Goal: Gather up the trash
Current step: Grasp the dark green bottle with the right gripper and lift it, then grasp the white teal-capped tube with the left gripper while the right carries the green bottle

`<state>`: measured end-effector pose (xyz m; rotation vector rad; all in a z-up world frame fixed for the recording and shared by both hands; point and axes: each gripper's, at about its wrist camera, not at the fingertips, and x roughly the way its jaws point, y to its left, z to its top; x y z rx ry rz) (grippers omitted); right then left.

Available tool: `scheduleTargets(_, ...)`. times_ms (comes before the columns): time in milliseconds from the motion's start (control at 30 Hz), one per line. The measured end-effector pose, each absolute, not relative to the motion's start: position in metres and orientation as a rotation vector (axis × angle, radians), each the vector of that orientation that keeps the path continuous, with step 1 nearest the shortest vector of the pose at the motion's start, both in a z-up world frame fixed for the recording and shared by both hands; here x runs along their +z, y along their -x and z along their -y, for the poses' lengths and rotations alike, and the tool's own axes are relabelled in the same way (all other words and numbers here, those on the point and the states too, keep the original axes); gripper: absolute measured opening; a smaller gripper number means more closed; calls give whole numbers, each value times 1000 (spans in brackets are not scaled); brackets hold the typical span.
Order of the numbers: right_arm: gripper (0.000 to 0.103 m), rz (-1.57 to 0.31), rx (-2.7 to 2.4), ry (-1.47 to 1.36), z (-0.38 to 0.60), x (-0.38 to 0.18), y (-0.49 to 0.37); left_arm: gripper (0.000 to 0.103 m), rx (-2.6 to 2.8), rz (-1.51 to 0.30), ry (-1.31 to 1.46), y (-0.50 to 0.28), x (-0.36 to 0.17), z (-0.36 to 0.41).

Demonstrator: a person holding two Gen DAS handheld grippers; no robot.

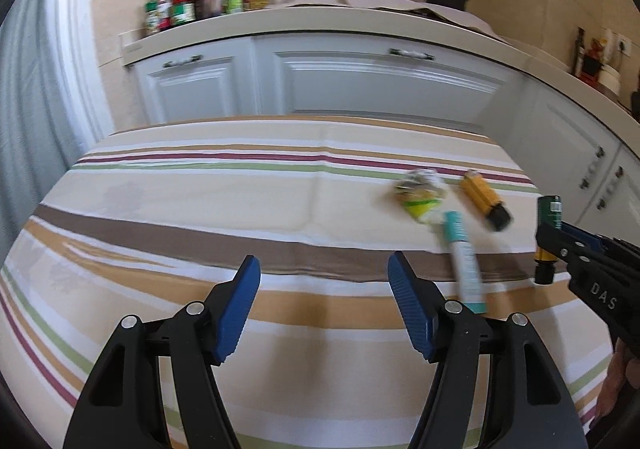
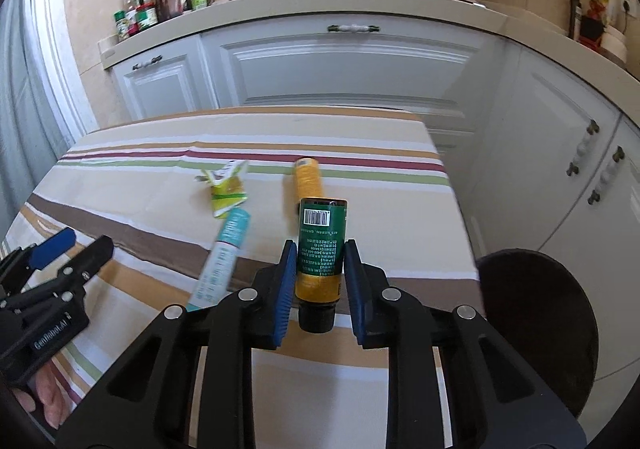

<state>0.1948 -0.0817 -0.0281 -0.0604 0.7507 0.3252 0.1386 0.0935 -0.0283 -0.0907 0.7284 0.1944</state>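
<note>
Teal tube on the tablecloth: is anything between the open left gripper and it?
Nothing visible. The teal tube lies flat just right of the left gripper, with bare tablecloth between; the right gripper holds the green tube farther right.

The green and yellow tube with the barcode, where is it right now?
The green and yellow tube is clamped in the right tool, held above the striped tablecloth, with the teal tube lying to its left and the orange tube just beyond it.

Striped tablecloth (image 2: 360,137): beige, brown, maroon, green bands. On it: teal-white tube (image 2: 224,249), orange tube (image 2: 307,179); held green-yellow tube (image 2: 320,249).
</note>
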Motion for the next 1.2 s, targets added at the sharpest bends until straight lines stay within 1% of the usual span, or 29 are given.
scheduleTargets(400, 23, -729, 298, 4, 124, -24, -195, 65, 109, -749, 56, -163, -32, -47)
scheduleTargets(600, 23, -723, 286, -20, 142, -23, -196, 65, 91, -790, 24, -177, -41, -30)
scheduleTargets(667, 23, -723, 282, -27, 147, -23, -197, 63, 85, -807, 31, -181, -43, -28)
scheduleTargets(733, 23, -725, 280, -33, 152, -24, -197, 57, 80, -827, 21, -185, -46, -26)
scheduleTargets(767, 23, -725, 279, -36, 154, -25, -198, 55, 77, -836, 15, -186, -47, -24)
scheduleTargets(833, 23, -726, 276, -41, 157, -25, -198, 46, 67, -860, 9, -189, -51, -22)
scheduleTargets(867, 23, -727, 276, -43, 158, -25, -198, 43, 62, -867, 10, -190, -52, -22)
scheduleTargets(933, 23, -728, 275, -45, 160, -26, -199, 28, 45, -887, 16, -192, -55, -20)
scheduleTargets(967, 23, -728, 275, -47, 161, -26, -199, 23, 33, -897, 21, -192, -56, -20)
scheduleTargets(1000, 23, -727, 275, -48, 161, -26, -198, 21, 33, -894, 19, -192, -56, -20)
scheduleTargets(1200, 23, -718, 273, -51, 164, -23, -194, 19, 23, -854, 27, -183, -49, -20)
